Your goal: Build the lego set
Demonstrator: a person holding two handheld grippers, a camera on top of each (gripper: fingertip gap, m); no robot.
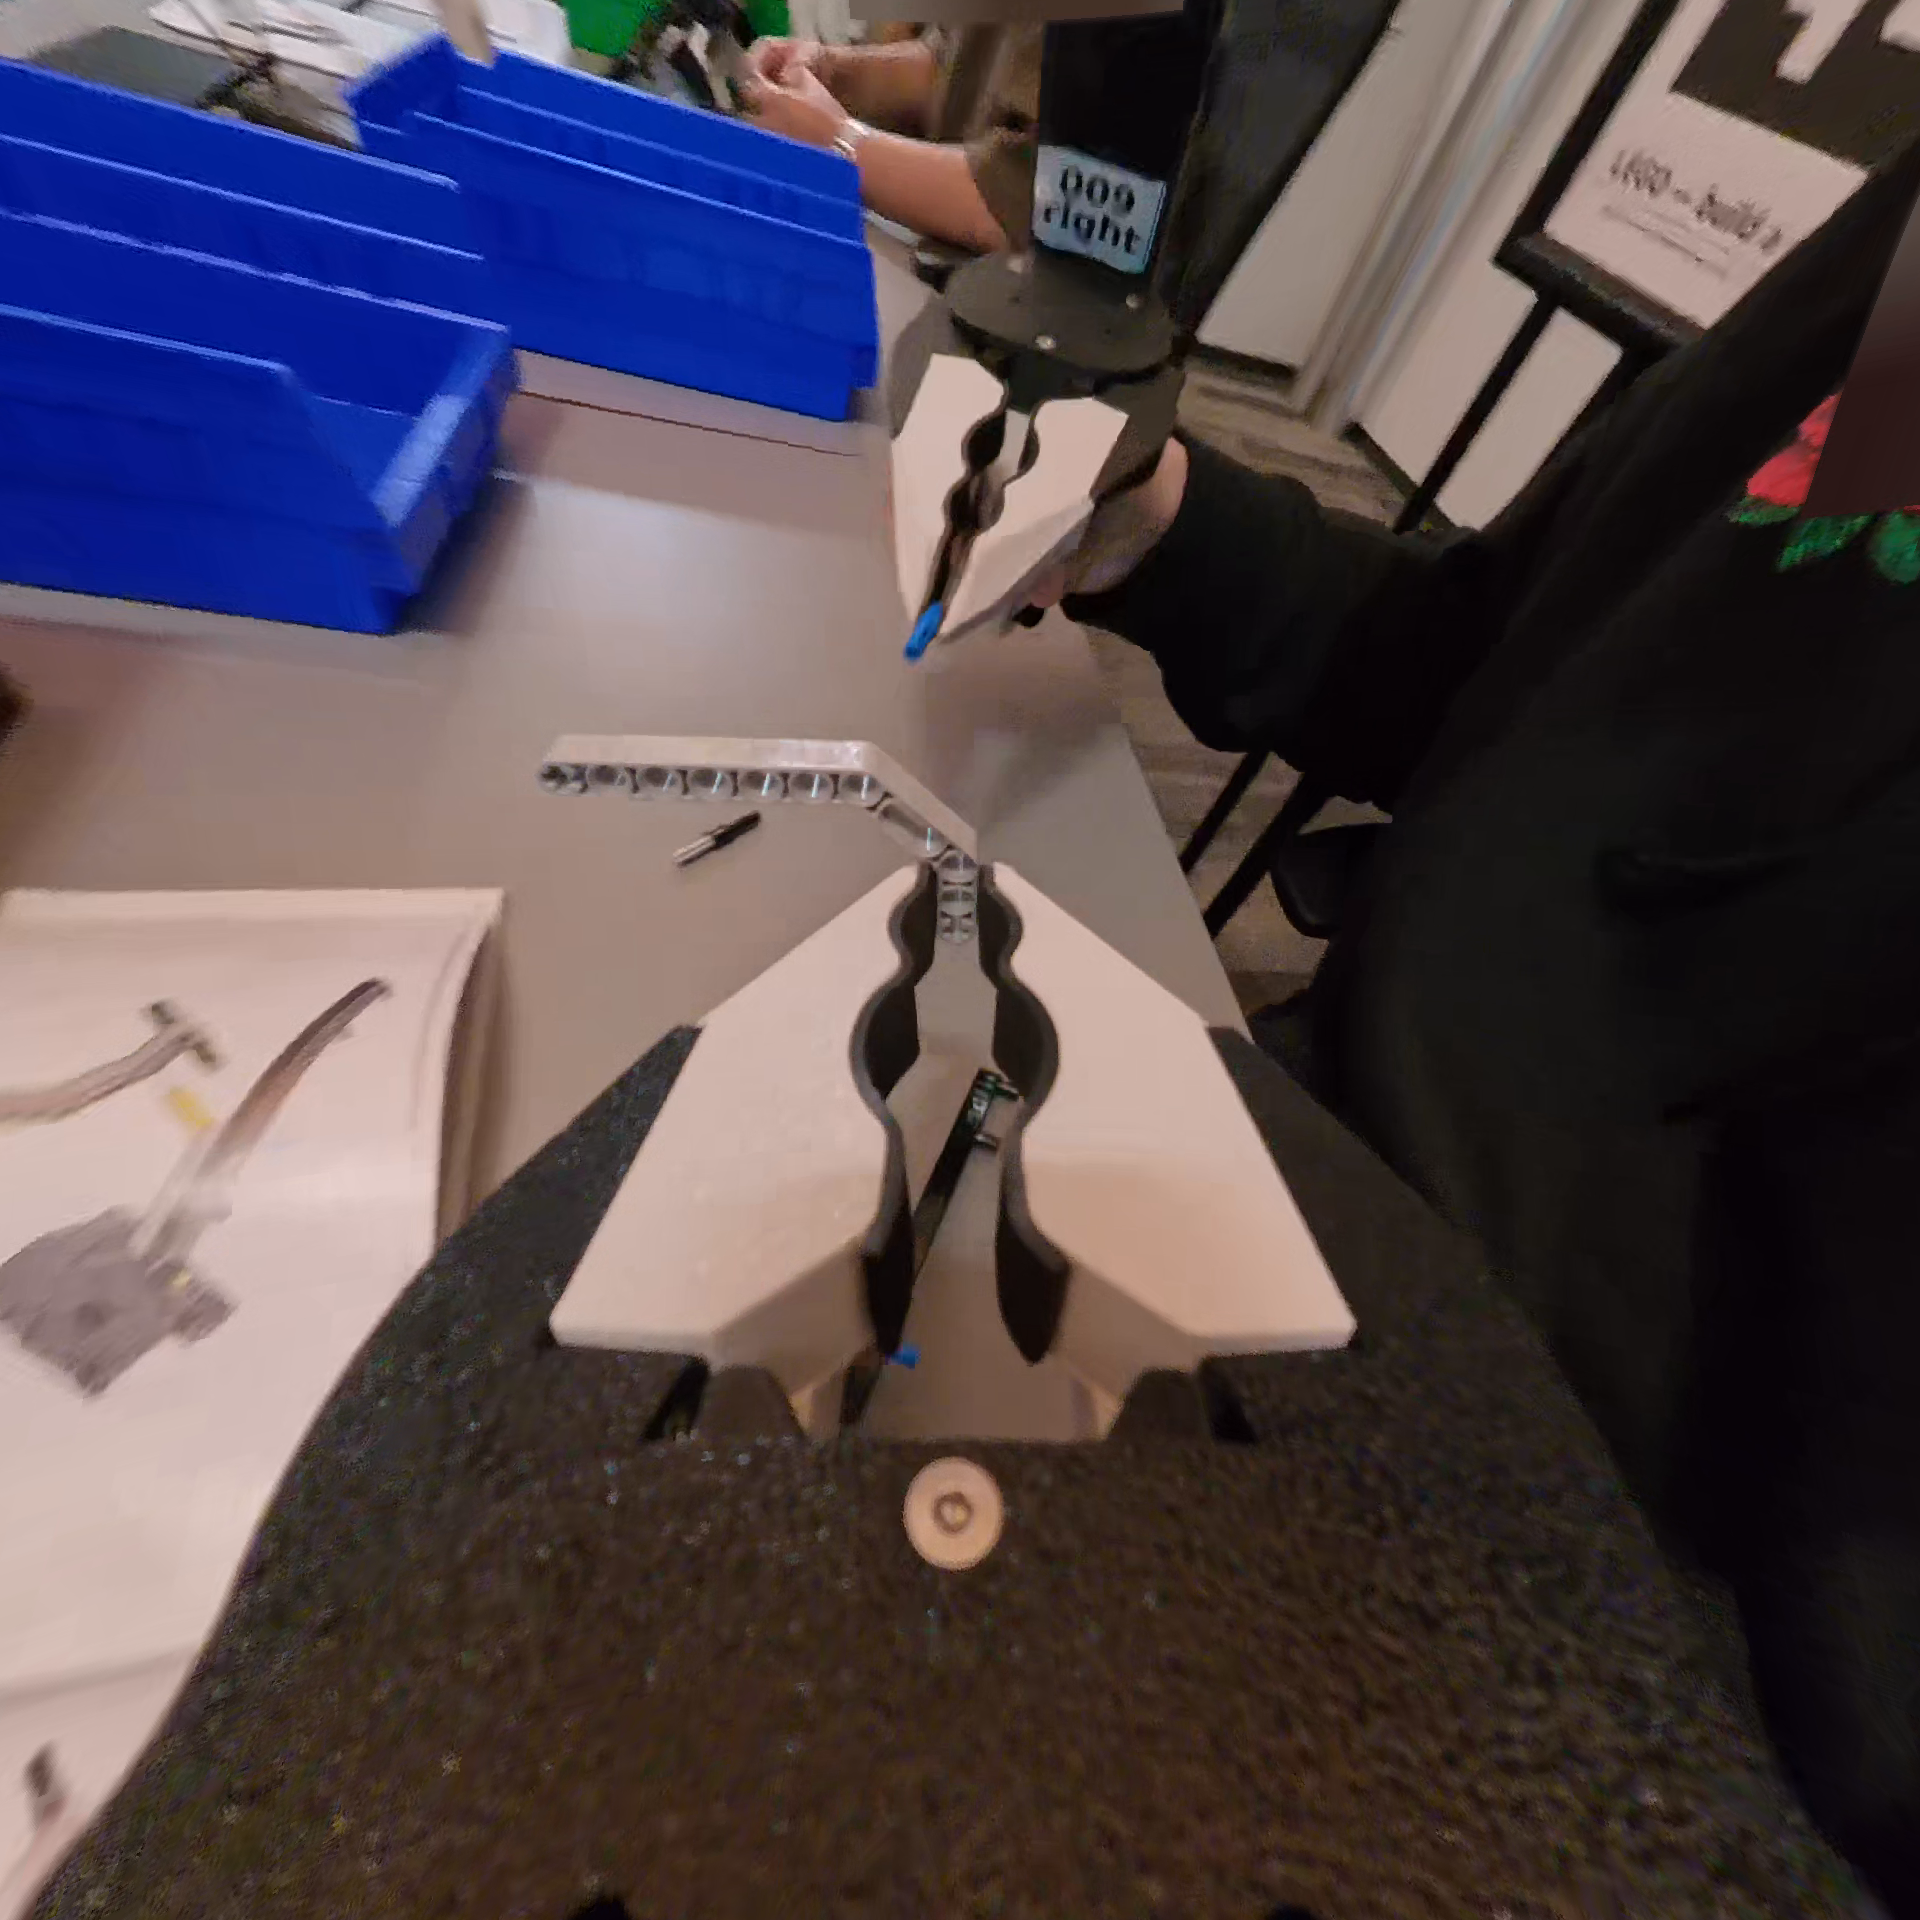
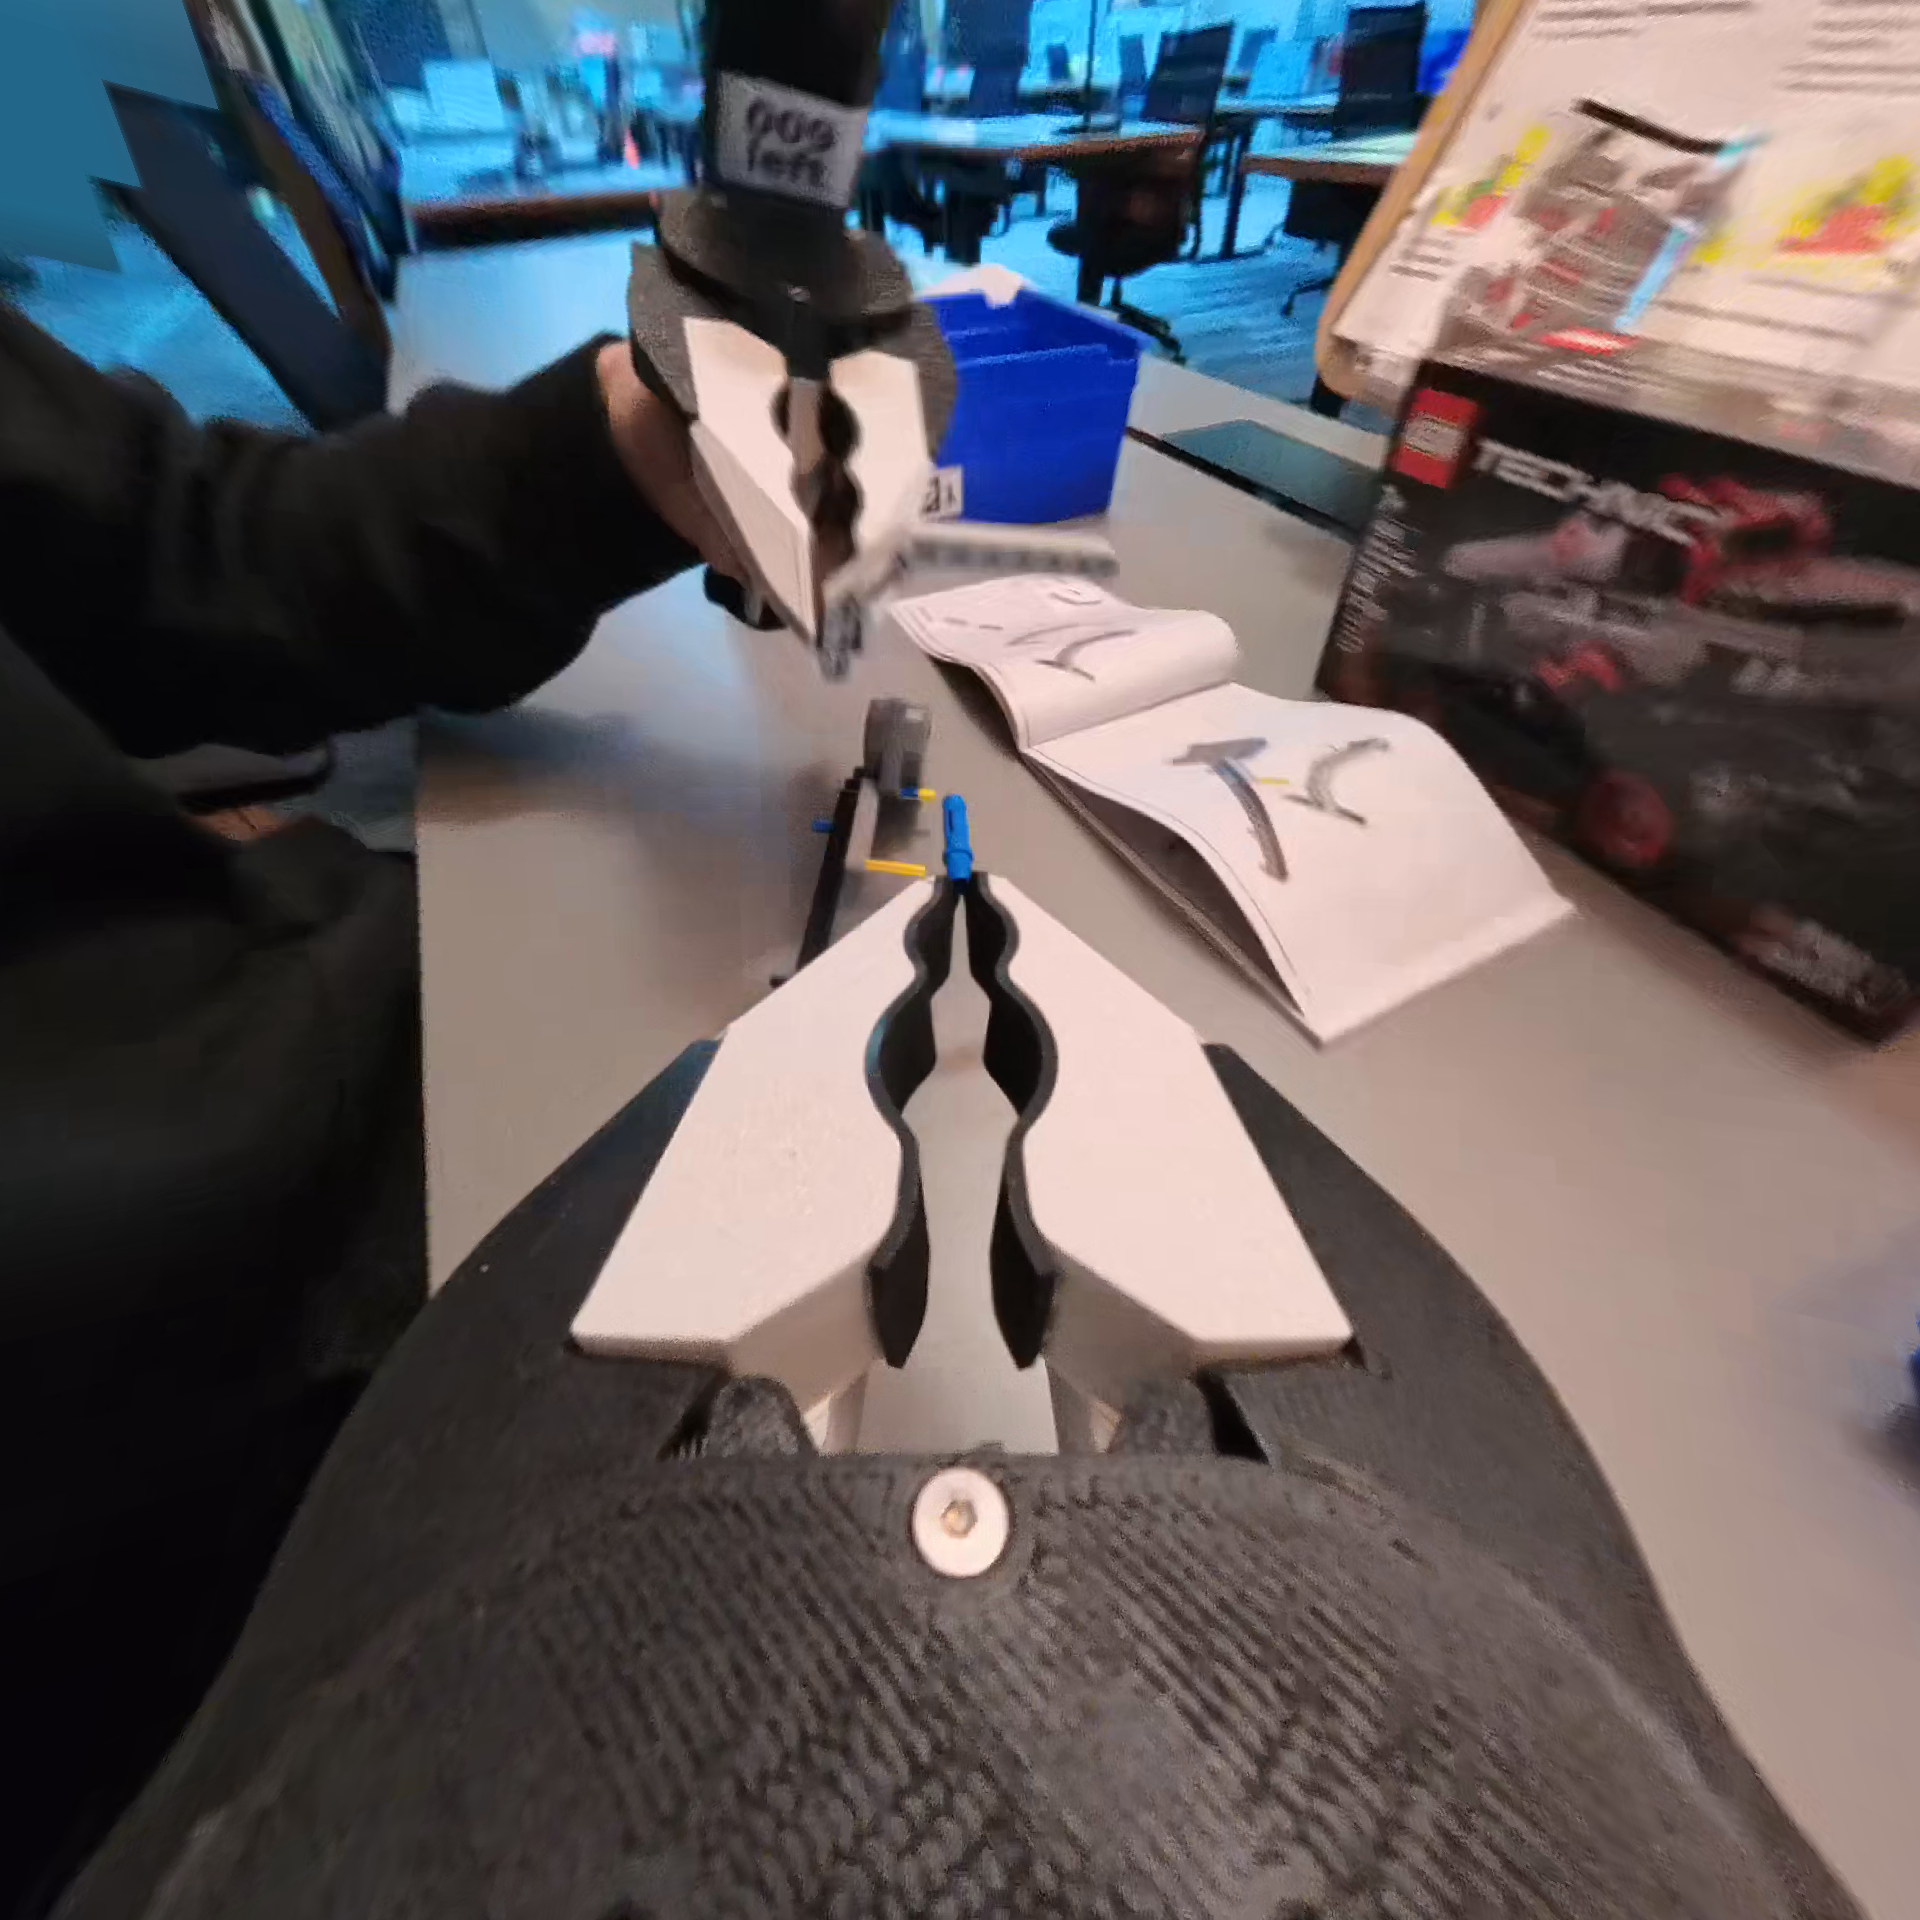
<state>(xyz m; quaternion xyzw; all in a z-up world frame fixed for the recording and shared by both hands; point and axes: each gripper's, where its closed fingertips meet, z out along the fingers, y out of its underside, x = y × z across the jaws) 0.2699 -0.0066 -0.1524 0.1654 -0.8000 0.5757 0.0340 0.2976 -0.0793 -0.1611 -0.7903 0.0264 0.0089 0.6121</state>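
Note:
My left gripper (image 1: 958,873) is shut on one end of a light grey angled beam with holes (image 1: 717,781) and holds it above the grey table. It also shows in the right wrist view (image 2: 831,613), blurred. My right gripper (image 2: 956,881) is shut on a blue pin (image 2: 954,836); in the left wrist view the right gripper (image 1: 935,613) hangs above and beyond the beam with the blue pin (image 1: 921,634) at its tip. A small black axle (image 1: 717,837) lies on the table under the beam. A partial build with a black beam, grey block and yellow pins (image 2: 868,821) lies on the table.
Blue storage bins (image 1: 312,343) stand at the back left. An open instruction booklet (image 2: 1226,790) lies beside the set's box (image 2: 1642,665). Another blue bin (image 2: 1029,416) stands farther back. A second person's hands (image 1: 821,104) work at the far side. My sleeves flank both grippers. The left gripper's tips are roughly 9 cm from the right gripper's. From my right tips it is roughly 12 cm to the small black axle (image 1: 717,837); from my left, 20 cm.

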